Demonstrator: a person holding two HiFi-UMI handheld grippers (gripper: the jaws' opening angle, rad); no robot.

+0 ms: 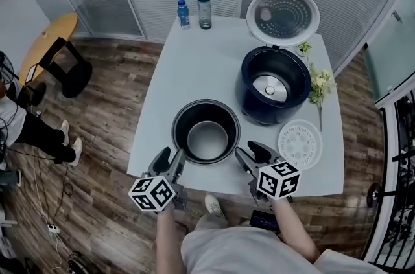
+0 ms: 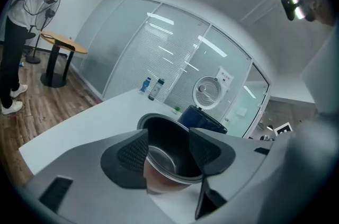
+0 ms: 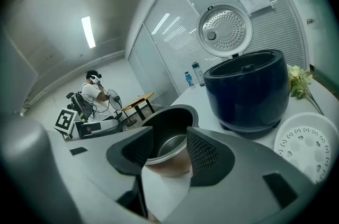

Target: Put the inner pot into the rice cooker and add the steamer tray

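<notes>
From the head view, my left tool (image 1: 170, 159) and my right tool (image 1: 253, 153) sit over the near edge of the desk (image 1: 194, 65). The inner pot (image 1: 207, 140) stands between them, just ahead and right of the left tool and just ahead and left of the right one. Both tools are released with their jaws spread. Their tips come close to the pot's rim, but I cannot tell whether either touches it. Beyond my right tool stands the rice cooker (image 1: 259, 107), with its lid (image 1: 283, 15) tipped up and the heating plate showing in the open well. A strip of bare desk separates the pot from the cooker. The steamer tray (image 1: 300, 144) lies flat just right of my right tool, near the desk's right edge. Two bottles (image 1: 205, 8) stand at the far edge, well away from both tools. Flowers (image 1: 321, 81) lie on the cooker's right side.

In the left gripper view, my jaws stand apart and clamp nothing. The pot's (image 2: 168, 141) near wall and dark mouth fill the gap just ahead. The cooker (image 2: 204, 121) rises behind it, ahead and to the right. To my left the desk runs bare to its edge, with the wooden floor (image 2: 42, 104) beyond.

In the right gripper view, the jaws are again apart with nothing gripped. The pot (image 3: 169, 117) shows in the gap, a little to the left. The cooker (image 3: 246, 90) stands ahead to the right, and the tray (image 3: 307, 146) lies near its base at my far right.
</notes>
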